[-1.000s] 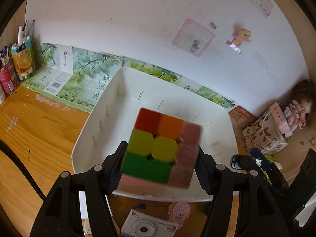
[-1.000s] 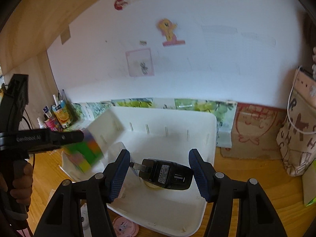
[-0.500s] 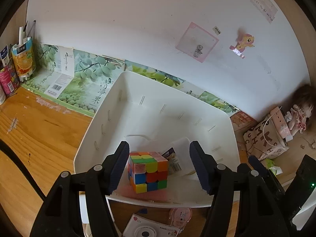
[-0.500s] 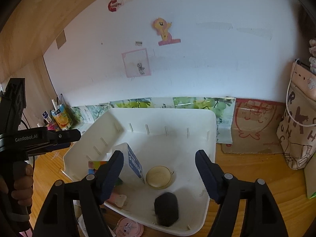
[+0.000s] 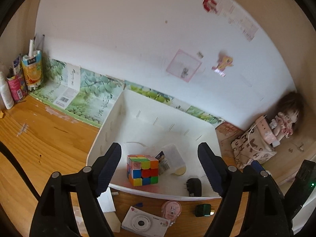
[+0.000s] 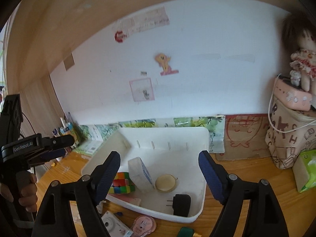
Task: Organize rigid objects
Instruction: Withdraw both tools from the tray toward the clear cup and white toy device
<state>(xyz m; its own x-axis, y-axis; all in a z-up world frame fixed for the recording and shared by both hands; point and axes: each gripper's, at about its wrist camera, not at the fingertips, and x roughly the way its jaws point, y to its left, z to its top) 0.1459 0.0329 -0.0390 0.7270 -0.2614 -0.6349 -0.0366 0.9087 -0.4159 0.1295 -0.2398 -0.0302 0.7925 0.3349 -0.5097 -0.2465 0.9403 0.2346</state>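
Both tools hang above the near edge of a white bin (image 5: 110,118) on the wooden bench (image 5: 39,138), each spread wide with nothing between its fingers.

The left tool (image 5: 159,168) looks down into the bin. Just ahead of it, nearer its left finger, the colourful puzzle cube (image 5: 142,169) sits on the bin floor. Right of the cube lies a clear plastic box (image 5: 173,159), tipped over, and close to the right finger a black plug adapter (image 5: 194,186) rests by the near wall. Below the tool, outside the bin, are a white camera (image 5: 143,224), a pink round case (image 5: 171,210) and a small green object (image 5: 203,210).

From the right tool (image 6: 159,173), the cube (image 6: 120,183) shows partly behind its left finger, then the plastic box (image 6: 140,174), a round gold compact (image 6: 165,180), and the adapter (image 6: 180,204) nearest the tool. Far off to its left, a hand (image 6: 27,191) grips the other tool's handle.
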